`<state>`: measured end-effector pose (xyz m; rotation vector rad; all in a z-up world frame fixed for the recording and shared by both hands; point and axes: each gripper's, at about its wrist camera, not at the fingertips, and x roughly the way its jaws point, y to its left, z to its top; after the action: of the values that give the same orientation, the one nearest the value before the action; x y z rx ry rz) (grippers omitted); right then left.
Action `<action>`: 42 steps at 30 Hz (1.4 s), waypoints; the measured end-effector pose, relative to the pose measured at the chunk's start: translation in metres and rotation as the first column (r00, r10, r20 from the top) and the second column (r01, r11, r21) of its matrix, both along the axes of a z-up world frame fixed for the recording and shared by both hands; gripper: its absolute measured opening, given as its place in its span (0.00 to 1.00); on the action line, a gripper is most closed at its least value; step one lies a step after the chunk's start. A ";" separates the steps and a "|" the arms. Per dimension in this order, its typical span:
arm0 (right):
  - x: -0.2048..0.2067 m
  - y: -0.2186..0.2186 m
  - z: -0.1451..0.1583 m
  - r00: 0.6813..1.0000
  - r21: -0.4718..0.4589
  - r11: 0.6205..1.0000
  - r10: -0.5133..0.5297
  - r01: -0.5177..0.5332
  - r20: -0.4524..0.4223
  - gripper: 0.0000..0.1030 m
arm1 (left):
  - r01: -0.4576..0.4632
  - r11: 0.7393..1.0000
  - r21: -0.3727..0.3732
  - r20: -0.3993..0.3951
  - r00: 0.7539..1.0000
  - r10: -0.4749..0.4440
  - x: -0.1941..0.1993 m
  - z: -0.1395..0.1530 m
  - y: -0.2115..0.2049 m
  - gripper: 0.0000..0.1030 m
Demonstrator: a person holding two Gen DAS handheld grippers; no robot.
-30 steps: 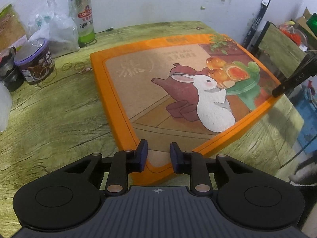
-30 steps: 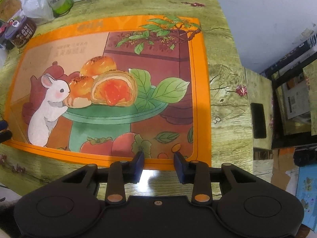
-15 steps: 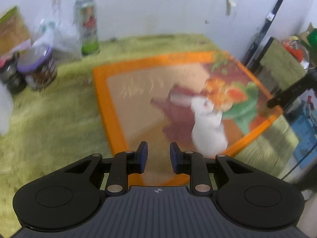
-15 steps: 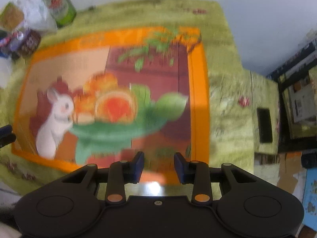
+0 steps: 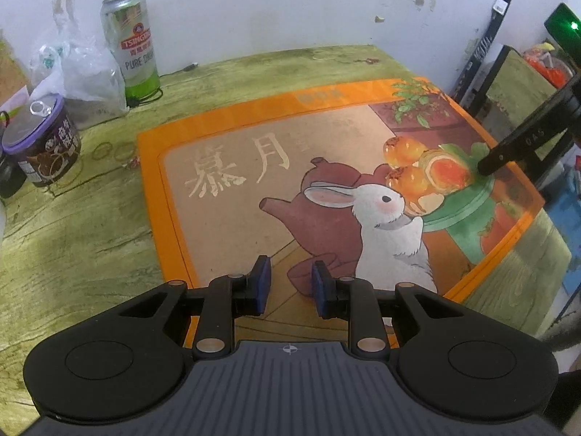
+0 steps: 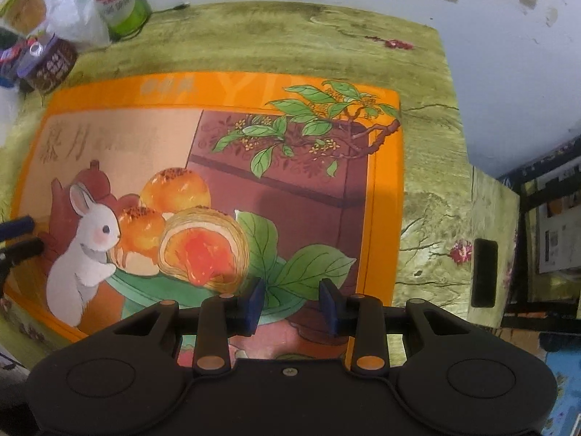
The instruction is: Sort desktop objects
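A big flat orange box [image 5: 326,181] with a rabbit picture lies in the middle of the green tabletop [image 5: 72,247]. It takes up most of the room, so I think it is the thing to be sorted first. It lies flat with its picture side up.

The left hand-held gripper [image 5: 289,283] hangs over the near edge of the box, by the rabbit's feet. Its jaws are pulled in close, with nothing between them. The right hand-held gripper [image 6: 292,307] hangs over the other end, above the green leaves. Its jaws are also nearly closed and hold nothing. One gripper at each end makes sense, because the box looks too wide for one gripper.

The small things are pushed to the far corner by the wall: a beer can [image 5: 130,43], a plastic bag [image 5: 80,72] and a purple-lidded tub [image 5: 43,141]. There they are out of the way.
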<state>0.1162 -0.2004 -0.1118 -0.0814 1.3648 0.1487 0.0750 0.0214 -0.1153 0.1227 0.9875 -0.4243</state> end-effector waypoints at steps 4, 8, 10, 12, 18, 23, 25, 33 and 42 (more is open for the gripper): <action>0.000 0.005 -0.002 0.999 -0.028 0.999 0.034 -0.034 -0.001 0.32 | -0.013 1.000 0.002 -0.001 1.000 0.013 0.001 0.001 -0.002 0.24; 0.007 -0.001 0.007 1.000 0.008 1.000 0.012 -0.011 -0.022 0.32 | -0.033 0.999 -0.022 -0.032 0.999 0.033 0.011 0.011 0.001 0.24; 0.014 0.000 0.018 1.000 0.034 0.999 0.013 -0.013 0.004 0.32 | -0.037 0.999 -0.035 -0.008 0.999 0.037 0.020 0.016 0.003 0.24; 0.025 0.002 0.025 0.999 0.023 0.999 0.028 -0.028 0.038 0.32 | -0.042 0.999 -0.019 0.007 0.999 0.043 0.033 0.015 0.001 0.24; 0.061 0.009 0.019 0.996 0.009 0.998 0.058 -0.059 0.072 0.32 | -0.072 0.997 -0.010 0.006 0.997 0.072 0.068 0.002 0.001 0.24; 0.070 0.011 0.003 0.997 0.023 0.997 0.066 -0.067 0.031 0.32 | -0.063 0.998 0.009 0.012 0.998 0.063 0.069 -0.003 -0.003 0.24; 0.069 0.012 -0.001 0.997 0.022 0.997 0.067 -0.067 0.033 0.32 | -0.071 0.998 0.000 0.007 0.997 0.071 0.069 -0.004 -0.002 0.24; 0.069 0.014 -0.001 0.996 0.014 0.996 0.084 -0.085 0.029 0.33 | -0.107 0.994 -0.020 -0.005 0.994 0.106 0.072 -0.002 -0.001 0.24; 0.096 0.014 0.015 0.992 0.000 0.996 0.085 -0.085 0.095 0.33 | -0.163 0.985 -0.049 0.035 0.986 0.165 0.101 0.008 0.013 0.24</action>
<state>0.2126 -0.1863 -0.0969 -0.1414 1.2667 0.2165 0.1759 0.0340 -0.1078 0.0077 0.9411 -0.2925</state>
